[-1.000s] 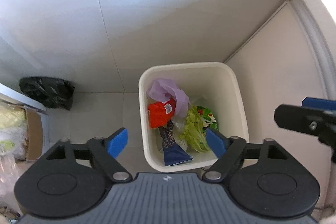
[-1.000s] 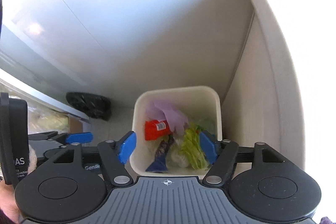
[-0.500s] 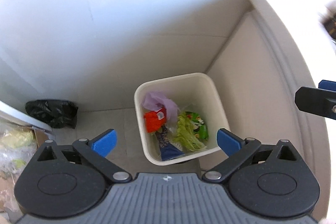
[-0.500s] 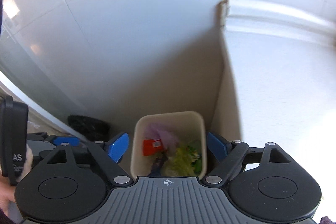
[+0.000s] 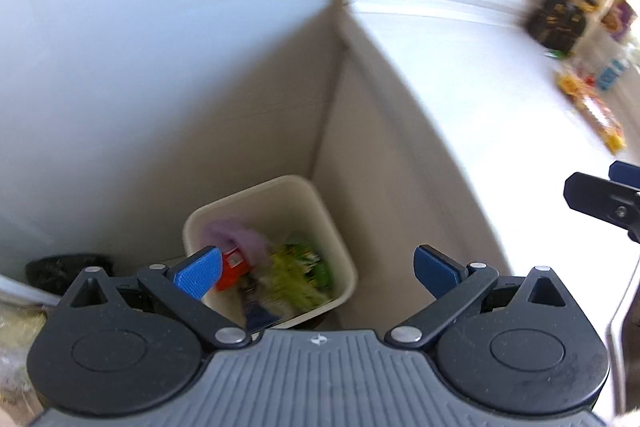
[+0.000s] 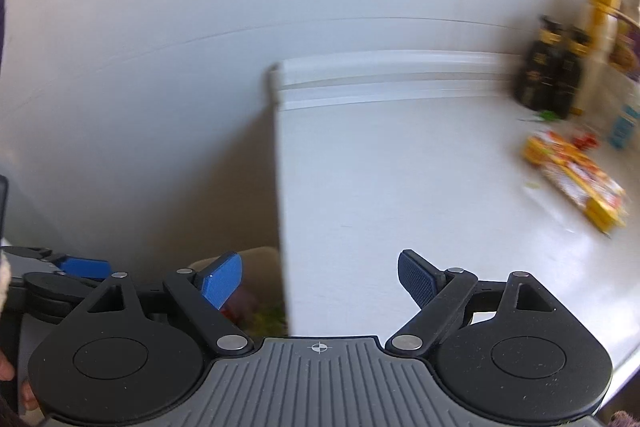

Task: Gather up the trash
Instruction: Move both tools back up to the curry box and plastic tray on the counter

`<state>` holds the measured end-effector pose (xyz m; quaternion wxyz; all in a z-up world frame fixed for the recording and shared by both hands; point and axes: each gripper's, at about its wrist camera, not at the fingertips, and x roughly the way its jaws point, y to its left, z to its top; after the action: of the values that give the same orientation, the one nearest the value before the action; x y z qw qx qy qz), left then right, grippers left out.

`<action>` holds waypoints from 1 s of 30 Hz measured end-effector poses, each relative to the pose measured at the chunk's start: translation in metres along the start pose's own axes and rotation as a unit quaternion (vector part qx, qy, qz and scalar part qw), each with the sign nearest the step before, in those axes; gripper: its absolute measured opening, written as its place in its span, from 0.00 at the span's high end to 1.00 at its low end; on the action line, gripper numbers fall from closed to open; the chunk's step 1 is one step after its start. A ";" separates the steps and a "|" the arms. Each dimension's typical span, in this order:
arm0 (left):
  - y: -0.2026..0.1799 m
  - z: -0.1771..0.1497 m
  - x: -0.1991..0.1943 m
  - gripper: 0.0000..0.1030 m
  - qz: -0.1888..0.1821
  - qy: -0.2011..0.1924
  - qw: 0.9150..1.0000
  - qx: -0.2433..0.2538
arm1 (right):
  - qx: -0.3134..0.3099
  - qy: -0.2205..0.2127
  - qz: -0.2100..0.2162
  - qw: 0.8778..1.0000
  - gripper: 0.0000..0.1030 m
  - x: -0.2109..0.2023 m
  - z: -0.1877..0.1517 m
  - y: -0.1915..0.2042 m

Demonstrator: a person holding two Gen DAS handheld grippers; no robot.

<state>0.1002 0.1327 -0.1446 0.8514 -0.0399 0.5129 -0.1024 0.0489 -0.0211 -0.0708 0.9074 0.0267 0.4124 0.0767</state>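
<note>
1. The trash inside the bin, below the left hand-held gripper, is smeared by motion blur; only purple, red and green patches can be told.
2. From the right hand-held gripper, the desk edge hides nearly all of the bin.
3. The dark bottles and the yellow packet, far right of that gripper, are blurred; their labels are unreadable.
4. The black bag, left of the left hand-held gripper, is partly hidden behind its body.

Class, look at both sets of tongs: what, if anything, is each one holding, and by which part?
Nothing is held. The left tongs stand open and empty above the bin; the right tongs are opening, with nothing between them.
</note>
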 end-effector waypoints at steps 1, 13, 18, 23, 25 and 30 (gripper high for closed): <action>-0.006 0.002 -0.001 0.01 -0.004 -0.002 1.000 0.006 | 0.008 -0.003 -0.005 1.000 0.15 -0.003 -0.001 -0.009; -0.076 0.026 -0.001 0.01 -0.037 -0.023 0.996 0.083 | 0.071 -0.024 -0.083 0.994 0.12 -0.032 -0.013 -0.104; -0.109 0.036 0.007 0.01 -0.049 -0.026 0.993 0.108 | 0.082 -0.024 -0.105 0.991 0.11 -0.034 -0.017 -0.143; -0.154 0.046 0.022 0.01 -0.063 -0.030 0.988 0.136 | 0.087 -0.026 -0.119 0.989 0.11 -0.034 -0.017 -0.181; -0.171 0.049 0.029 0.01 -0.068 -0.034 0.986 0.149 | 0.089 -0.029 -0.121 0.988 0.11 -0.032 -0.017 -0.198; -0.208 0.061 0.047 0.01 -0.092 -0.059 0.980 0.169 | 0.086 -0.034 -0.121 0.988 0.11 -0.022 -0.018 -0.241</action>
<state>0.1476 -0.0827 -0.1203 0.8613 0.0516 0.4315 -0.2632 0.0498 -0.2630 -0.0931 0.9176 0.0575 0.3870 -0.0707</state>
